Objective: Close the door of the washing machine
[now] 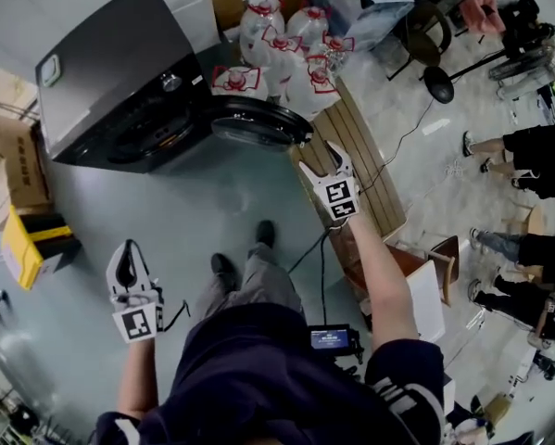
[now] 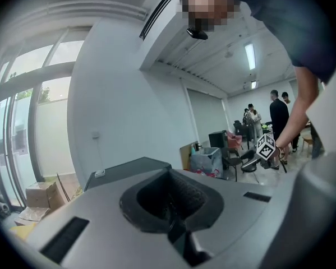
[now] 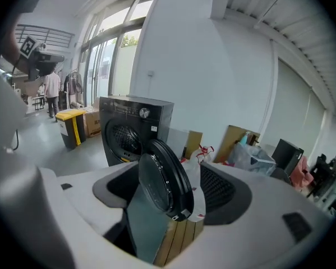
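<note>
Clearly the job is not begun: the washer (image 1: 119, 91) stands with its drum mouth bare, and the door (image 1: 258, 123) is swung wide out. My right gripper (image 1: 321, 162) is near the door's free edge, jaws wide apart, holding nothing and apparently not touching it. My left gripper (image 1: 127, 256) hangs low, jaws together, empty. I judge the whole push is left

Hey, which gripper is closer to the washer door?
Right. The right gripper sits just short of the open door; the left gripper hangs far back from it.
</note>
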A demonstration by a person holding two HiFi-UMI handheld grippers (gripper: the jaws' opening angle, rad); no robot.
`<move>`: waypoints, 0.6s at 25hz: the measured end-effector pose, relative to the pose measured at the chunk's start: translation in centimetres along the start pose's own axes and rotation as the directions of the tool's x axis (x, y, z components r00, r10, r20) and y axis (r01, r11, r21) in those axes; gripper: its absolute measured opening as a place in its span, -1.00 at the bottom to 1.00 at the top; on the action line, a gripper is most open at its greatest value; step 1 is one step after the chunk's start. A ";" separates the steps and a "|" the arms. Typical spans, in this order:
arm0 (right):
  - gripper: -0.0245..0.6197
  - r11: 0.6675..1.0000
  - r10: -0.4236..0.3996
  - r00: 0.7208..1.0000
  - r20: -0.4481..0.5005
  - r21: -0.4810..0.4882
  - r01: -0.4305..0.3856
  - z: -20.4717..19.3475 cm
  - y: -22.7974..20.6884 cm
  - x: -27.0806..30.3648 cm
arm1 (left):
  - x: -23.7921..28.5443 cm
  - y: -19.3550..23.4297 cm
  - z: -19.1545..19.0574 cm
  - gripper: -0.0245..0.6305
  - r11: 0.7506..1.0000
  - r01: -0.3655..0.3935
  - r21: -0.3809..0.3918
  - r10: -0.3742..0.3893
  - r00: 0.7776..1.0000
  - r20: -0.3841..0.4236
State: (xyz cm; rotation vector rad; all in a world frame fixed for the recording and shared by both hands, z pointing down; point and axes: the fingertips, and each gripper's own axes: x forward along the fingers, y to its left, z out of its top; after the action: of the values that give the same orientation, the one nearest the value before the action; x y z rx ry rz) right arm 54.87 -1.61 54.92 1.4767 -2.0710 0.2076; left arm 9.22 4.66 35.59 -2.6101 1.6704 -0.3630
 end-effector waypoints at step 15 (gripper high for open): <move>0.14 0.989 0.134 0.974 -0.182 -0.032 -0.142 -12.0 -7.9 13.8 | 7.8 -2.3 -3.3 -0.85 1.000 0.008 0.027 -0.004 0.991 -0.134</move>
State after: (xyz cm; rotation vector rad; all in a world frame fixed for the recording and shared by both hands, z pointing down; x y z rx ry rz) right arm 63.35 -10.48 70.54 1.2403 -2.0193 0.3340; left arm 13.72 -1.02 40.59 -2.6254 1.6821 -0.5699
